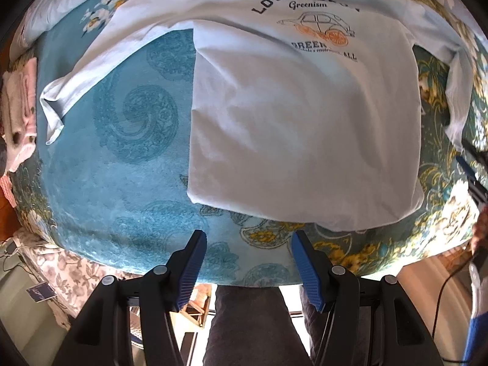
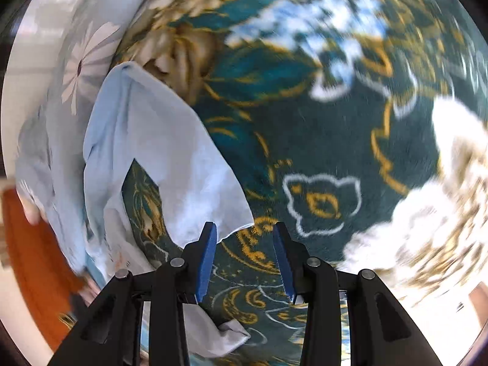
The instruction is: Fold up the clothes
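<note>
My left fingers [image 1: 248,262] stood apart with nothing between them, hovering just short of the near hem of the pale blue T-shirt [image 1: 299,128]. That shirt lay face up on the patterned blanket [image 1: 122,158] of the bed, print readable, body spread flat ahead of my left fingers — laid out that way, I'd judge, so the sides could be folded in cleanly. One shirt, one printed car on its chest.

Two sleeves to count. The left sleeve [image 1: 58,103] reached out well to the left of my left fingers, flat on the blanket. The right sleeve [image 2: 158,152] lay just ahead and to the left of my right fingers [image 2: 245,259], its corner edge touching or nearly touching the left pad. Those right fingers were parted, no cloth pinched between them, only blanket showing in the gap. The right view was smeared, so fine detail there was lost.

Off to the far left of my left fingers sat one small stack of folded pink-and-white cloth [image 1: 21,113], my guess being finished pieces kept out of the way.
</note>
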`<state>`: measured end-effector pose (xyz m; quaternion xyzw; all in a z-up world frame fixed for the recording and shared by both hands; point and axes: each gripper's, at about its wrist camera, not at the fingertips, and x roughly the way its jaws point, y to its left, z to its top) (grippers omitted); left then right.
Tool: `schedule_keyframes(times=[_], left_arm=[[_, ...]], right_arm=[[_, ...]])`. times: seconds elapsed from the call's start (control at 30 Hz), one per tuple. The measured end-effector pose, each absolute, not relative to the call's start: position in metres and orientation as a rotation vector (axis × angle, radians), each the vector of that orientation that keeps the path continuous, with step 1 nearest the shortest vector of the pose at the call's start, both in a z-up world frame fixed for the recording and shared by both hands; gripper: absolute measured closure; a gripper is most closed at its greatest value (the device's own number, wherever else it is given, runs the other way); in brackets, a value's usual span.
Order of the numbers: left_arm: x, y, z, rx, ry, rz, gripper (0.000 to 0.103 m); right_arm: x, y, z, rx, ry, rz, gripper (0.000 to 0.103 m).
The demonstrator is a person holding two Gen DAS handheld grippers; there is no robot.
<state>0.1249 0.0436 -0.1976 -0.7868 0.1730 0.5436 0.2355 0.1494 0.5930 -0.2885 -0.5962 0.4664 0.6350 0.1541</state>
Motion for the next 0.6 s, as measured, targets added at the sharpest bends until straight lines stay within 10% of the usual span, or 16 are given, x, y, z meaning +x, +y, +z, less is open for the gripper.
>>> schedule_keyframes(times=[0.6], left_arm=[[0.115,0.065,-0.194,-2.135,0.536,1.471,0.041]], right_arm=[[0.139,0.61,-0.27,-1.582,1.269,1.845,0.1]])
